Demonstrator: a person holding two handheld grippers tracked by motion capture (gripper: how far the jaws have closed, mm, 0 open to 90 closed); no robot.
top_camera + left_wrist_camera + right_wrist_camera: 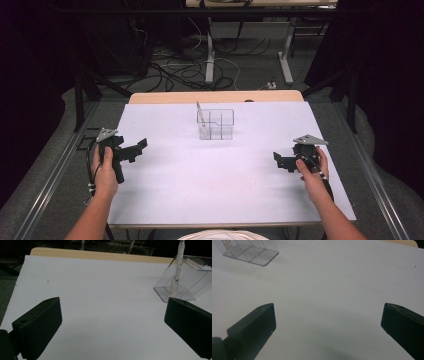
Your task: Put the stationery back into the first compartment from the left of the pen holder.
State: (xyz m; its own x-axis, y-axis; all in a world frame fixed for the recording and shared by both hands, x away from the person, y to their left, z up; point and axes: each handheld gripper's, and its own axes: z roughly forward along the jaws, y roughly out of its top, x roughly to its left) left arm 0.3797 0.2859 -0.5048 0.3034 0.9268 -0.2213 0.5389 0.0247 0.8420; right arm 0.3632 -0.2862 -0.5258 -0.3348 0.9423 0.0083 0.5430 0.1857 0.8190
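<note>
Looking first at the pen [199, 112], I found it standing tilted in the left rear compartment of the clear organizer [216, 124], its top leaning out over the rim, and the organizer sat toward the far middle of the table [200, 190], well apart from both my hands. In the left gripper view the pen [178, 267] rose pale and slim through the transparent wall of the organizer [185, 280], off to the right of my line. My left gripper [136, 149] hung near the table's left edge with its jaws spread wide and nothing between them; my right gripper [281, 161] hovered by the right edge, jaws likewise apart and empty, and from it I saw just a corner of the organizer [252, 252]. I judged the left gripper the better placed for the pen, since it leaned toward that side. To do it well, I reckoned I had to turn that gripper toward the organizer, come in above the rim, close on the bare upper shaft, and lift along the pen's own tilt so the light organizer did not tip or slide. The right gripper could steady a wall if needed.
</note>
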